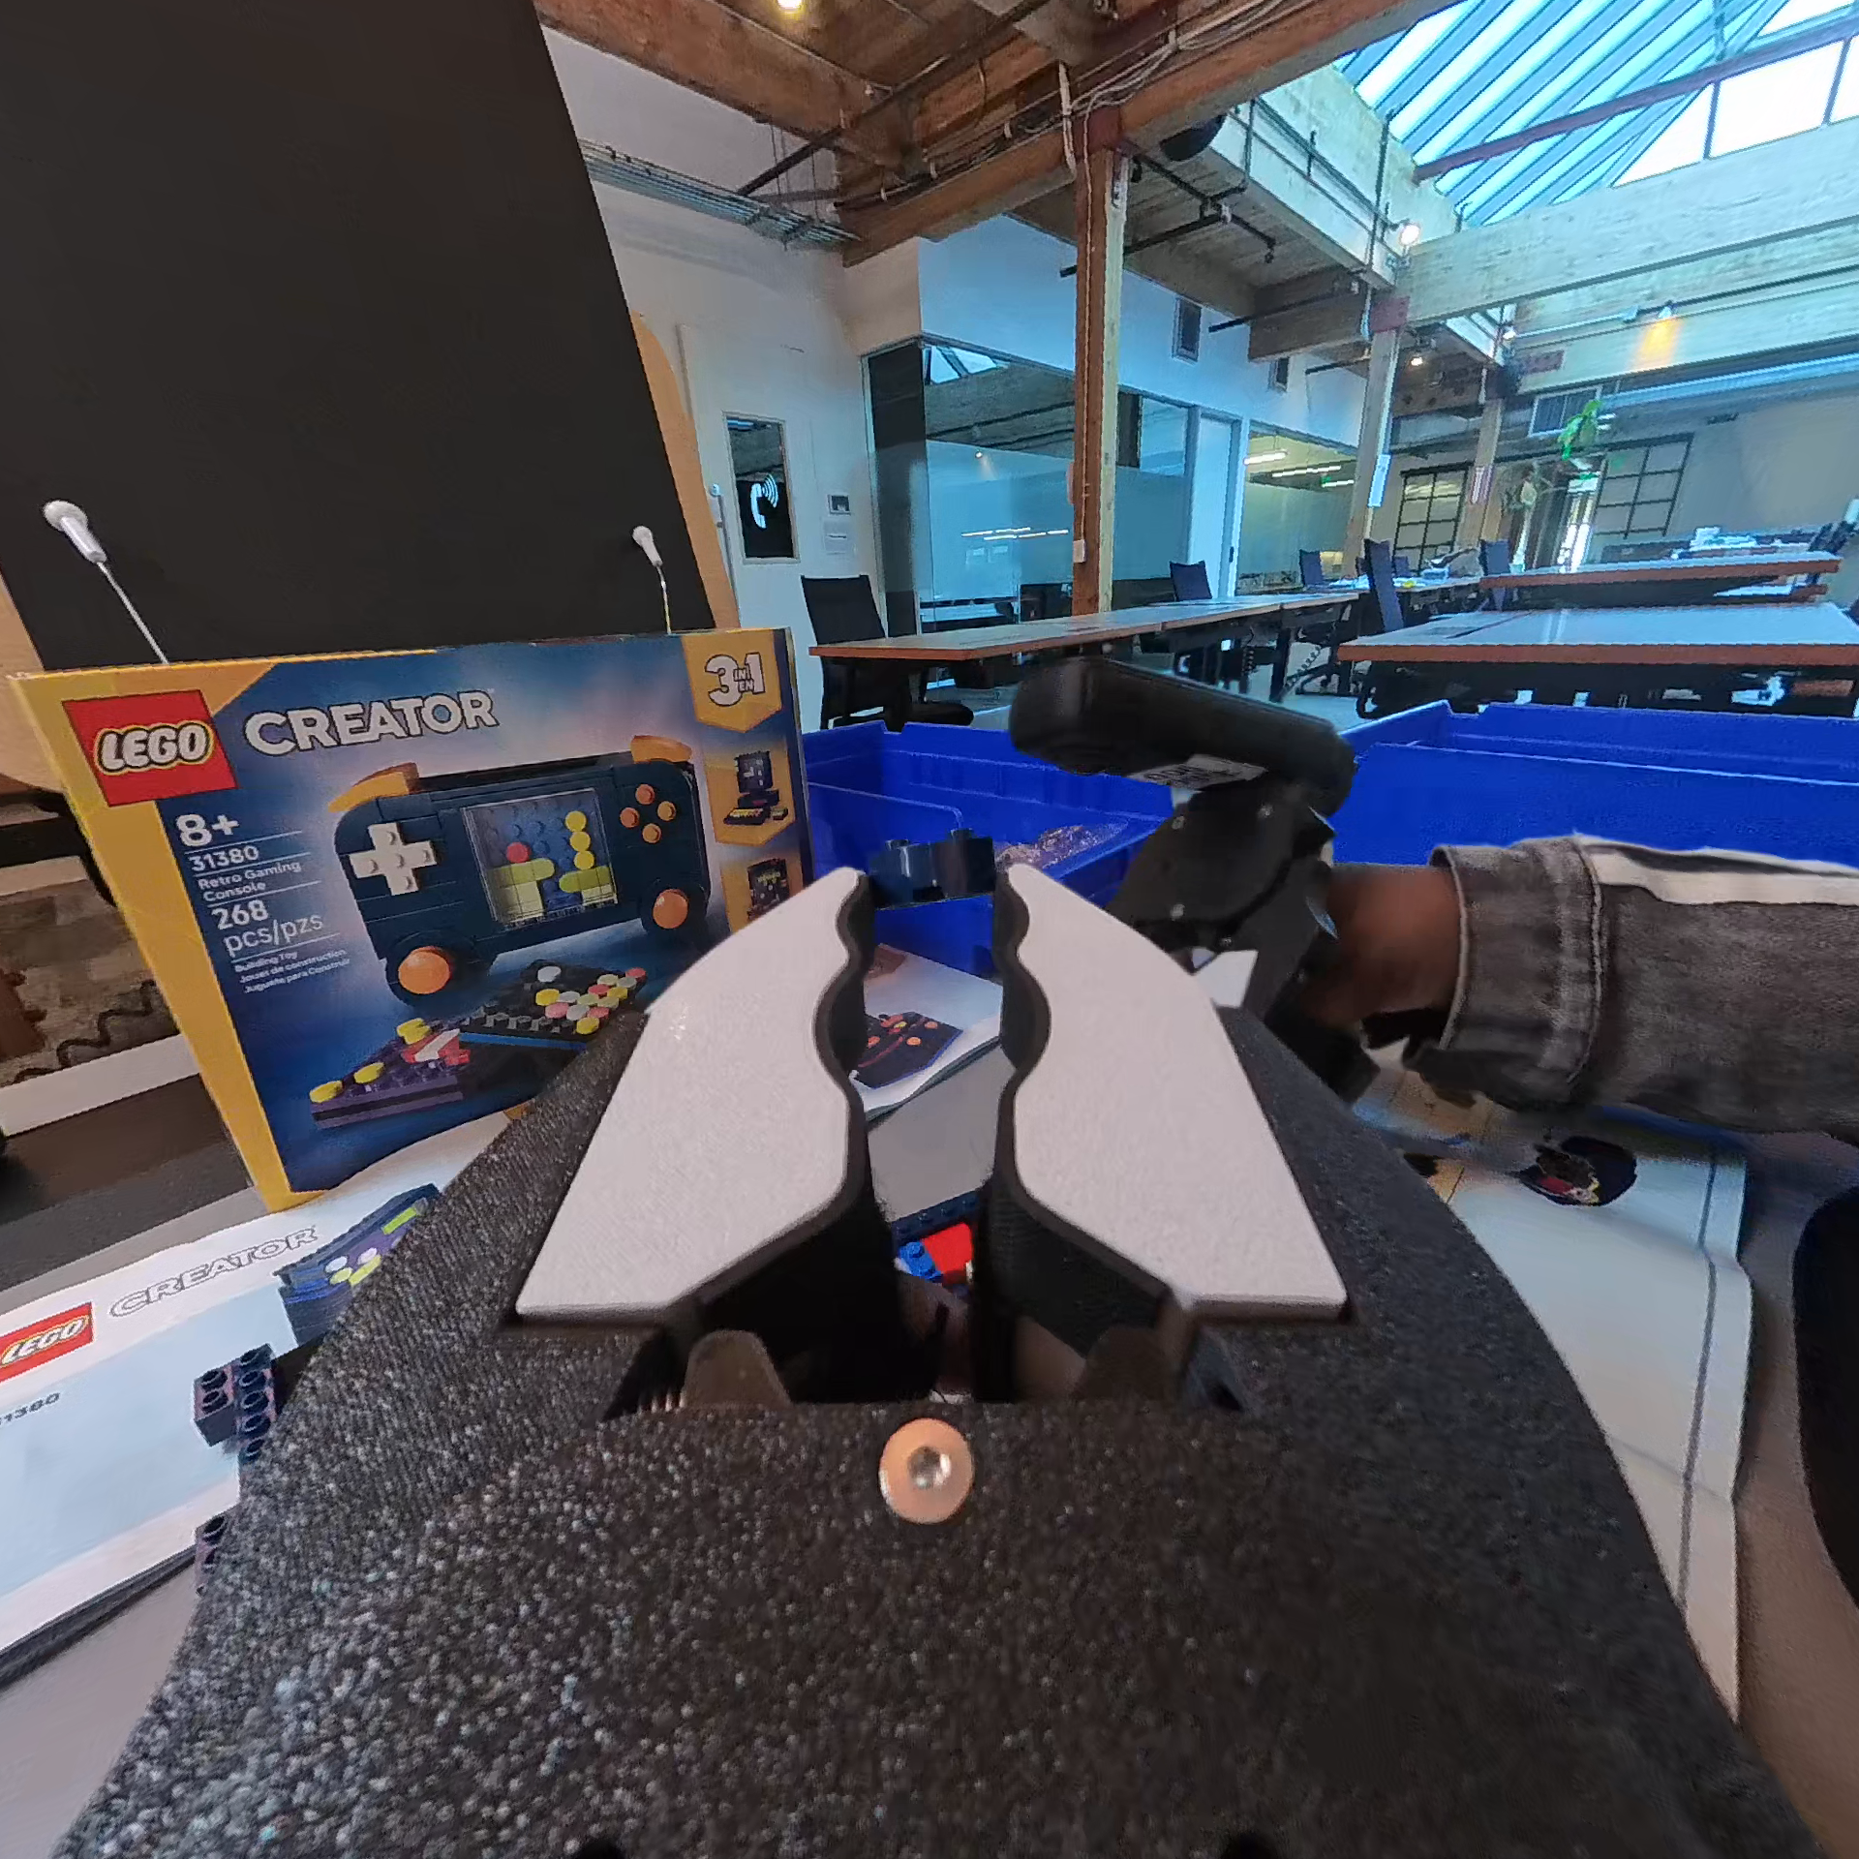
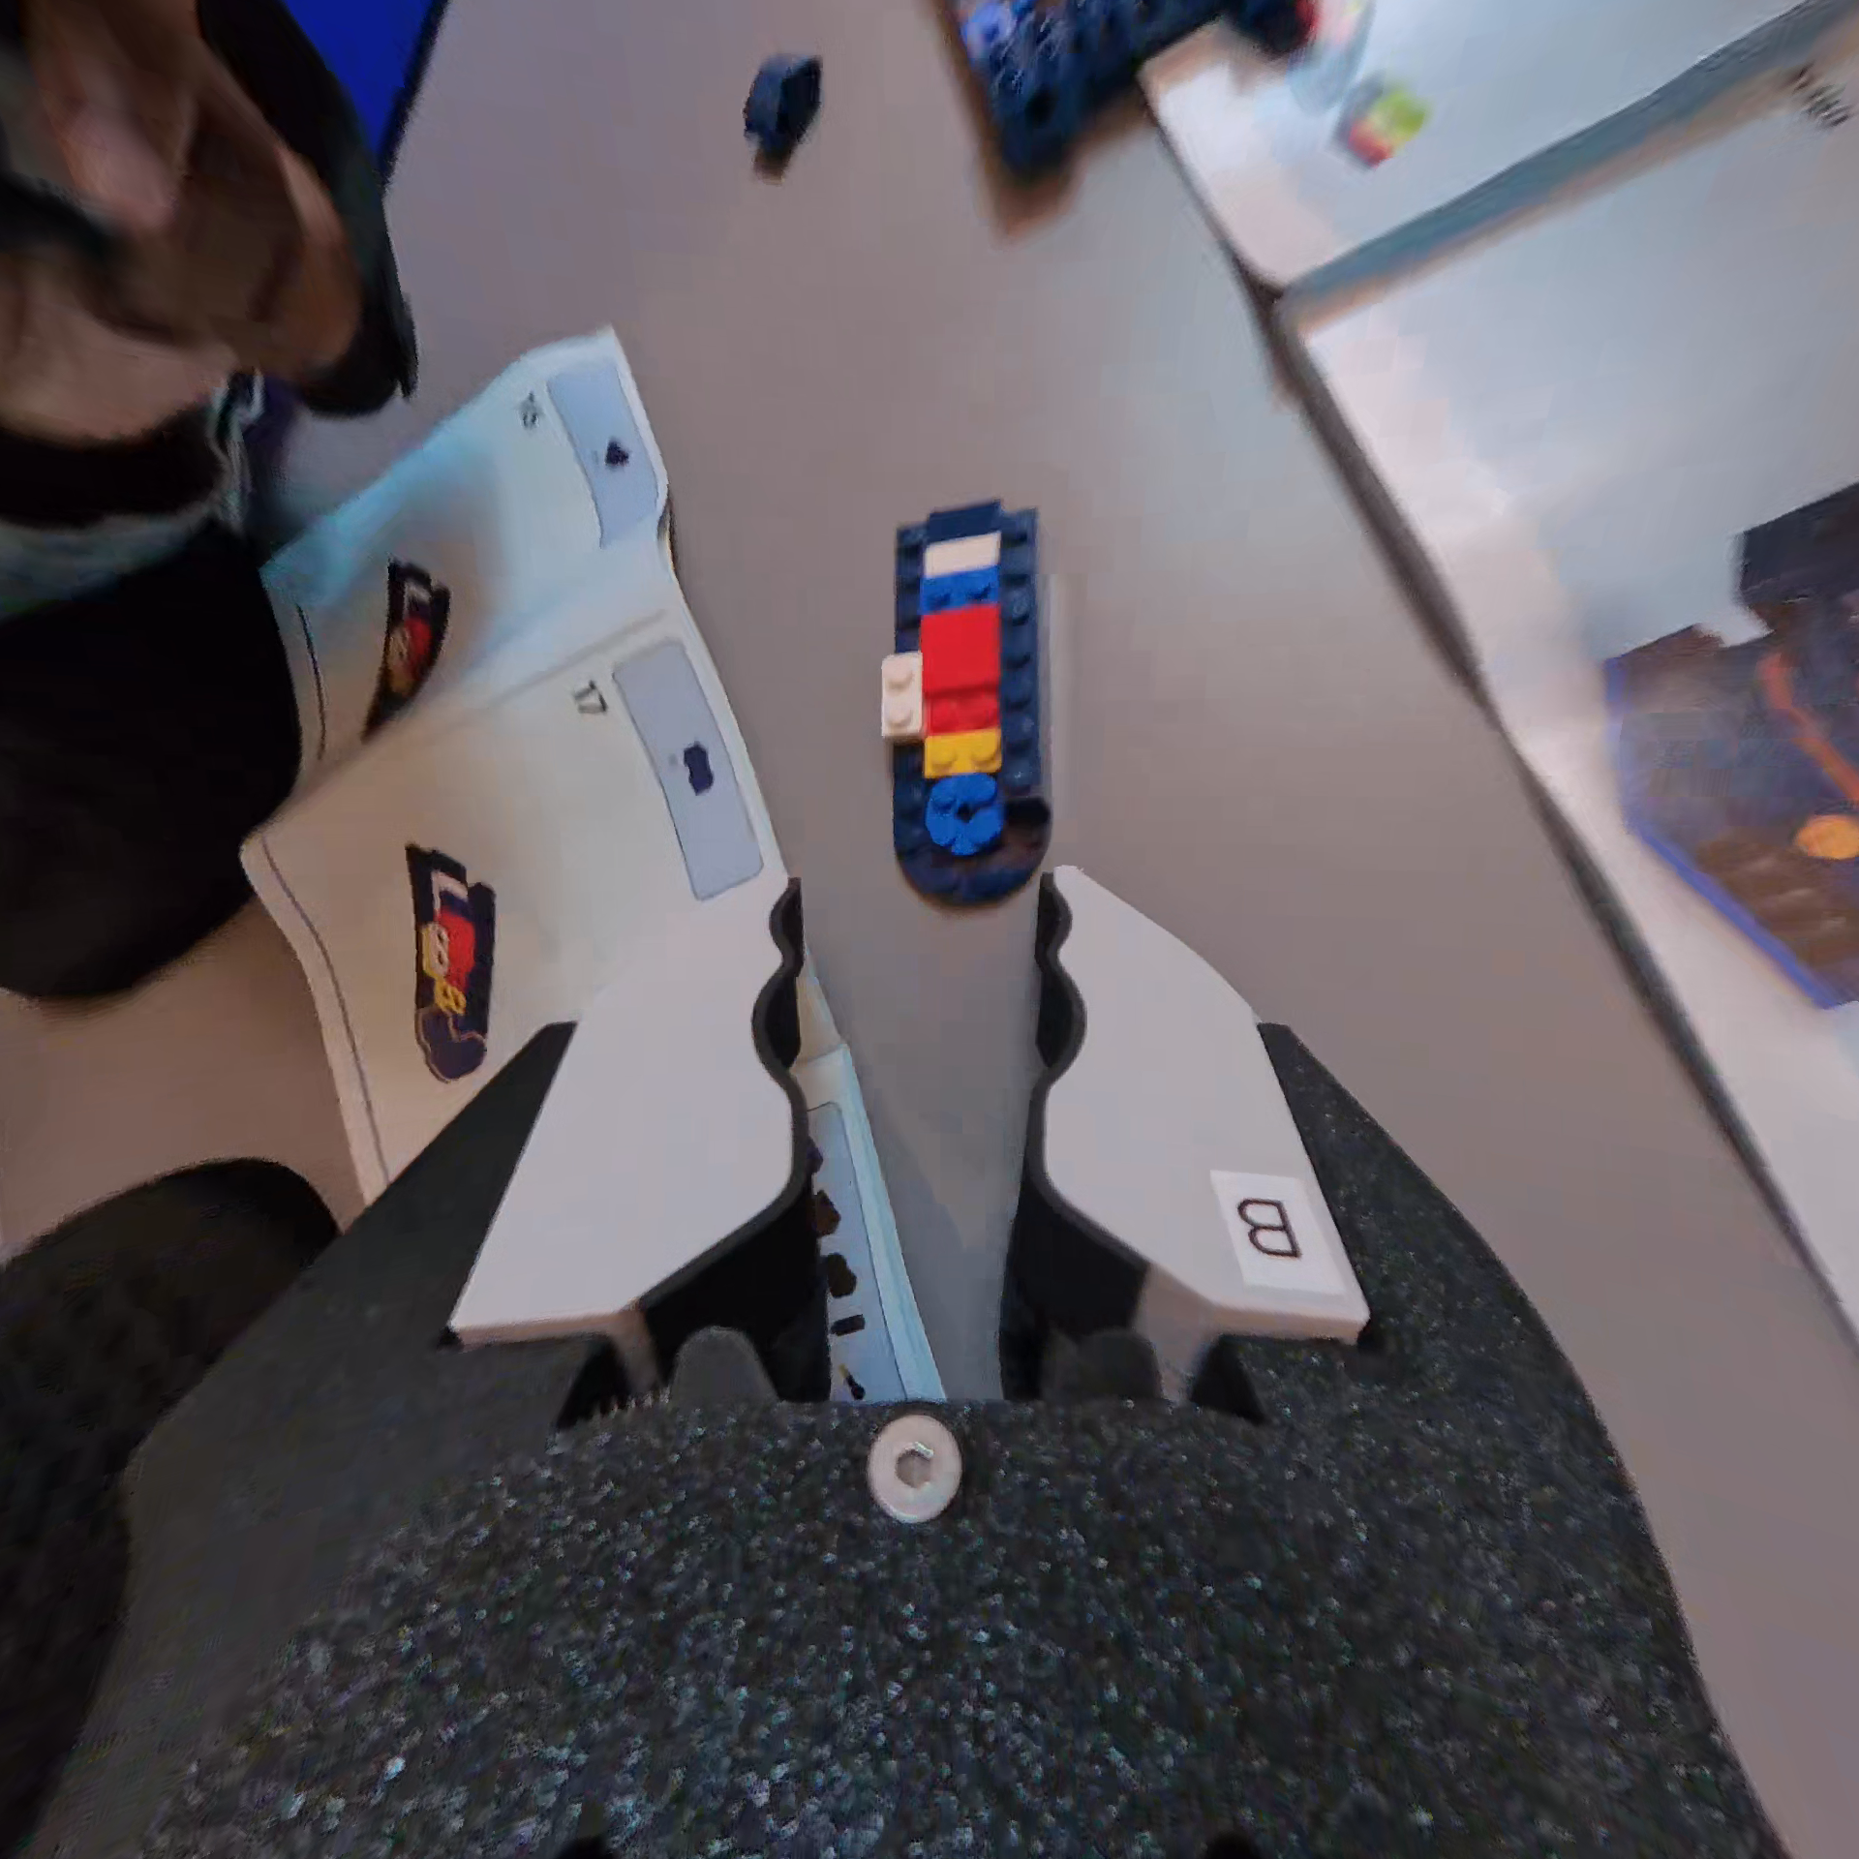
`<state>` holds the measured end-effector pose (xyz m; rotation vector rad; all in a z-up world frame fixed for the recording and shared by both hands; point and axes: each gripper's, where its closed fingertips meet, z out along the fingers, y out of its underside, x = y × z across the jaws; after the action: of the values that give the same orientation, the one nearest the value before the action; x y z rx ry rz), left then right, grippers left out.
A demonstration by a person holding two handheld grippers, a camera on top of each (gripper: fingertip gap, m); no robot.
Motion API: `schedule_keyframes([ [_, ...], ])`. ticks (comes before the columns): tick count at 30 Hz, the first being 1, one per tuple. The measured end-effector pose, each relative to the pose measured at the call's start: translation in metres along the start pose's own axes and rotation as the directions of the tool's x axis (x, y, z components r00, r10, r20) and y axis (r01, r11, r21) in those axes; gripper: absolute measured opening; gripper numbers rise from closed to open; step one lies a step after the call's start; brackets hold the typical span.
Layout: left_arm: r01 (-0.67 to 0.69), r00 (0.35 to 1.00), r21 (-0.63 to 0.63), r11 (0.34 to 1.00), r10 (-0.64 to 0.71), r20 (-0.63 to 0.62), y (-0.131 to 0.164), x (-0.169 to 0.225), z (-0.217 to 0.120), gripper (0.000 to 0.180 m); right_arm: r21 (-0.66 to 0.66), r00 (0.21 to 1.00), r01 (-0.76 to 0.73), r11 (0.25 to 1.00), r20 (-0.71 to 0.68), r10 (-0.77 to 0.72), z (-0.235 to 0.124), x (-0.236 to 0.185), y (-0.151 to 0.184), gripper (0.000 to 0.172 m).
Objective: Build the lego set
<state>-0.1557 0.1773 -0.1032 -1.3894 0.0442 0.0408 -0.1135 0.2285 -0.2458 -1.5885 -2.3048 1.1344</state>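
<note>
A grey table (image 2: 1157,704) is seen bearing a blue-and-yellow cardboard toy box (image 1: 402,885) and a white instruction booklet (image 2: 523,754). A dark-blue rounded plate stacked with red, yellow, blue and white bricks (image 2: 966,704) is approached by the released right gripper (image 2: 917,895). A small dark-blue brick (image 1: 931,865) is clenched by the left gripper (image 1: 931,885).

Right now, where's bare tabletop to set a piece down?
Bare grey strip between the brick assembly and the white booklets' edge; another between assembly and open instruction sheet. Crowded at the far end: loose dark bricks.
</note>
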Motion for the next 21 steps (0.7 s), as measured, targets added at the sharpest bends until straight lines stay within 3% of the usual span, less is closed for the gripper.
schedule_keyframes([
  [3, -0.01, 1.0, -0.015, 1.0, 0.01, -0.007, 0.002, 0.002, 0.001, 0.022, 0.043, 0.995, 0.064, 0.997, 0.068, -0.067, 0.005, -0.02, -0.003, 0.037],
  [5, -0.018, 1.0, -0.019, 1.0, 0.017, -0.007, 0.003, 0.003, 0.001, 0.022, 0.079, 0.995, 0.096, 0.992, 0.021, -0.098, -0.001, -0.017, -0.009, 0.038],
  [7, -0.016, 1.0, -0.027, 1.0, 0.016, -0.01, 0.004, 0.003, 0.001, 0.022, 0.248, 0.99, 0.136, 0.959, -0.007, -0.138, -0.018, -0.018, -0.031, 0.039],
  [9, 0.011, 0.999, -0.037, 0.999, -0.013, -0.044, 0.006, 0.007, 0.002, 0.022, 0.494, 0.969, 0.225, 0.84, -0.024, -0.246, -0.044, -0.032, -0.057, 0.043],
  [12, 0.169, 0.962, -0.101, 0.98, -0.187, -0.201, 0.014, 0.029, 0.004, 0.022, 0.755, 0.892, 0.375, 0.538, -0.136, -0.43, -0.082, -0.068, -0.082, 0.054],
  [13, 0.237, 0.926, -0.135, 0.962, -0.266, -0.266, 0.016, 0.039, 0.004, 0.022, 0.767, 0.861, 0.429, 0.478, -0.186, -0.474, -0.087, -0.078, -0.083, 0.054],
  [16, 0.384, 0.781, -0.235, 0.893, -0.449, -0.434, 0.015, 0.067, -0.001, 0.022, 0.694, 0.754, 0.599, 0.399, -0.322, -0.573, -0.087, -0.101, -0.083, 0.051],
  [19, 0.419, 0.699, -0.249, 0.873, -0.485, -0.526, 0.003, 0.08, -0.008, 0.021, 0.615, 0.633, 0.731, 0.296, -0.45, -0.63, -0.088, -0.12, -0.083, 0.039],
  [21, 0.454, 0.652, -0.247, 0.856, -0.508, -0.562, -0.004, 0.083, -0.012, 0.021, 0.585, 0.589, 0.766, 0.268, -0.469, -0.658, -0.088, -0.13, -0.082, 0.033],
])
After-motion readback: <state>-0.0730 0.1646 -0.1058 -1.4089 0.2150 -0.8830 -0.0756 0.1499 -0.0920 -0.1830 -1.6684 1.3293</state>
